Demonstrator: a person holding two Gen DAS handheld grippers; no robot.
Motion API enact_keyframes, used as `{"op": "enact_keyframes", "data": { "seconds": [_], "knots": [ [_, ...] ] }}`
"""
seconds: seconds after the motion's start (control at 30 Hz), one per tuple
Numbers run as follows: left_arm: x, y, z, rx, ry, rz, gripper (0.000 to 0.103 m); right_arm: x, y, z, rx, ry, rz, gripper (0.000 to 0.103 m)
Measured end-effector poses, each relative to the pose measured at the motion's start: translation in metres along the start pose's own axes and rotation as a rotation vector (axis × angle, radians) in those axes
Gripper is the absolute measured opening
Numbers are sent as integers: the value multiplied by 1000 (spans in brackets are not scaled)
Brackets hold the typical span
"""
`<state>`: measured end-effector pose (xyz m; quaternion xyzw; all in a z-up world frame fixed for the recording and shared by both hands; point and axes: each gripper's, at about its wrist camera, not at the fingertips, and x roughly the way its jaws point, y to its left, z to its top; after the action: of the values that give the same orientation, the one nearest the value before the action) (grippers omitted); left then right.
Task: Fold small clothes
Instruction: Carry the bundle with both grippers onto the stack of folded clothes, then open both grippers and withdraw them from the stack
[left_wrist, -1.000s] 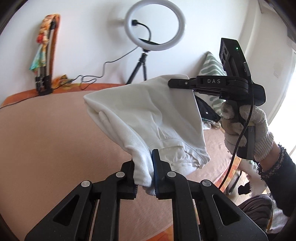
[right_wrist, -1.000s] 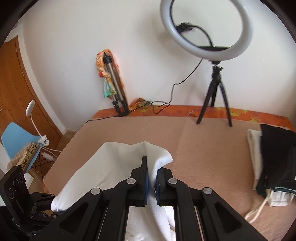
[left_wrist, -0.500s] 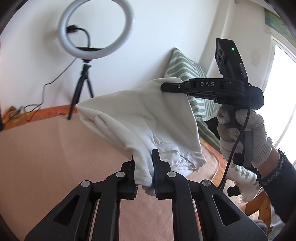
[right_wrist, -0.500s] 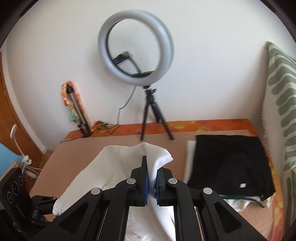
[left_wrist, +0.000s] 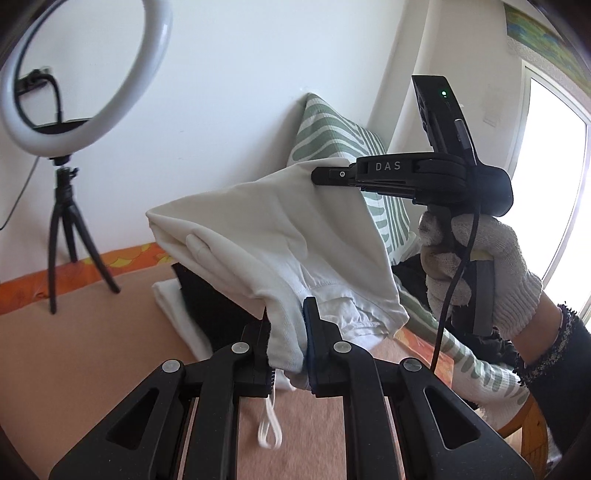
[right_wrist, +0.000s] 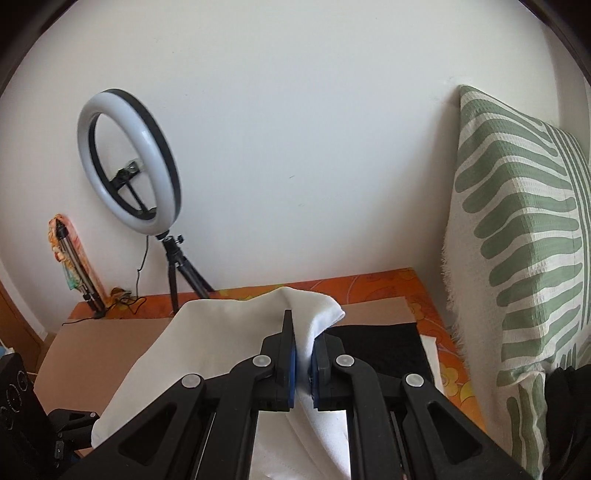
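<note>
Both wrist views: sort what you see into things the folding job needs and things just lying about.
Job:
- white garment, carried in the air
- left gripper, shut on it
- right gripper, shut on it
- folded pile

Lying about:
- ring light
- striped pillow
- folded tripod

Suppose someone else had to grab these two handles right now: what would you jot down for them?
Left tool: shut on the white garment, at its waistband end.
Right tool: shut on another corner of the same garment.
The garment hangs in the air between both, above the folded black garment lying on a white one near the striped pillow.
Done: garment looks folded and lifted.
Left: probably set it on the stack and let go.
</note>
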<state>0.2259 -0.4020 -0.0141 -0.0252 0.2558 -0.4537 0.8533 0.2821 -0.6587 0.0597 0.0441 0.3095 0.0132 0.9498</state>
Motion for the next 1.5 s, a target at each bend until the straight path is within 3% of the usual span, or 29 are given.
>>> {"op": "enact_keyframes", "data": {
  "seconds": [0.3,0.53,0.6,0.67,0.77,0.8,0.83,0.87,0.93,1.07,1.5],
  "knots": [
    [60,0,2,16,29,-4,11,54,-41,15,-27,41,-64,3],
    [90,4,-2,23,83,15,12,98,-68,8,-25,74,-111,3],
    [96,2,-3,35,112,27,17,107,-73,5,-26,82,-141,4],
    [100,2,-5,33,142,48,26,114,-78,3,-15,91,-159,17],
    [95,0,-8,22,148,68,70,116,-86,2,-6,78,-224,57],
    [94,1,-8,25,129,76,72,112,-88,3,-1,63,-239,63],
    [89,-1,-8,35,108,94,72,108,-90,3,15,52,-231,78],
    [87,-2,-8,41,100,106,74,105,-92,4,25,49,-228,86],
    [82,-5,-6,40,96,125,82,96,-94,3,34,26,-243,87],
    [75,-10,-3,45,102,157,83,84,-91,2,23,20,-271,95],
    [23,-32,2,89,81,194,83,26,-59,-3,27,-16,-307,102]
  ]
}}
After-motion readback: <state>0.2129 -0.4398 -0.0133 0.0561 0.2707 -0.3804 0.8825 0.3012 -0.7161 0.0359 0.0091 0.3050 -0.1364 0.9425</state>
